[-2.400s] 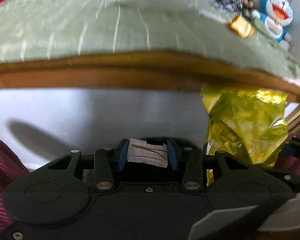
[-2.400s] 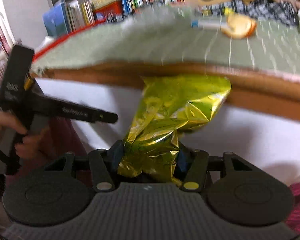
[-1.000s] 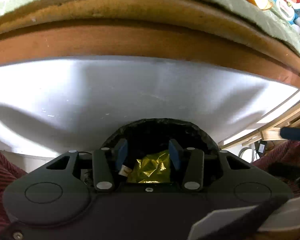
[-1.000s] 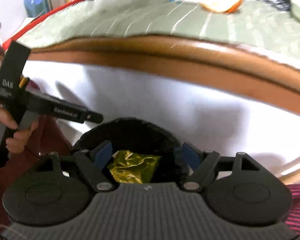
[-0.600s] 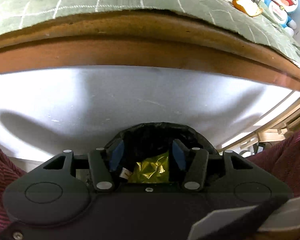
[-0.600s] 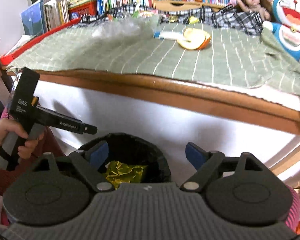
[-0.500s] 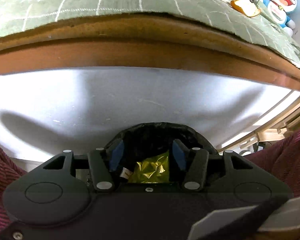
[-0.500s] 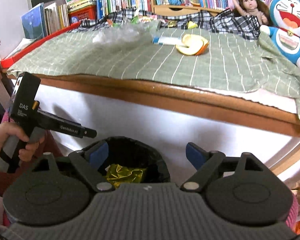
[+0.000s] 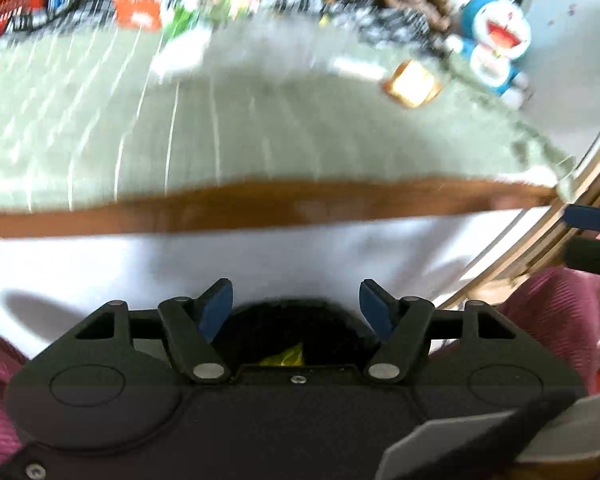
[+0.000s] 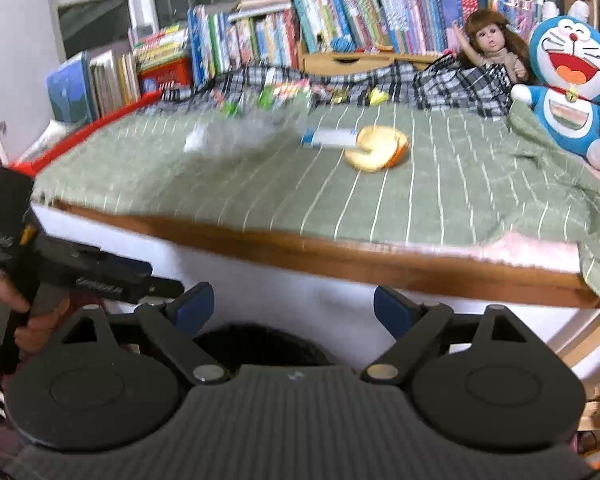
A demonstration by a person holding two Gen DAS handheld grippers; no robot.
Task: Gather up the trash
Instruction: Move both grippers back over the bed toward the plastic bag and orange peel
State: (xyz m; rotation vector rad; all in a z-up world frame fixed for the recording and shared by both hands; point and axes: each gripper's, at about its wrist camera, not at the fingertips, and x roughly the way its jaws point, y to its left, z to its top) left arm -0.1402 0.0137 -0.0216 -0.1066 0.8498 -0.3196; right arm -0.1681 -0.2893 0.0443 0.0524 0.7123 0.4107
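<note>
Left gripper [image 9: 296,304] jaws opening, nothing between; right gripper [image 10: 294,308] spread wide, empty; both above black bin [image 9: 292,320] holding gold wrapper [image 9: 286,356].

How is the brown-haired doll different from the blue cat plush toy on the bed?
The brown-haired doll has long hair and a raised arm; the blue cat plush toy is round, hairless and blue and white. The doll looks slimmer and sits farther back, behind the checked blanket; the plush looks bulkier and has a wide open red mouth. Both sit upright at the far right of the bed.
</note>
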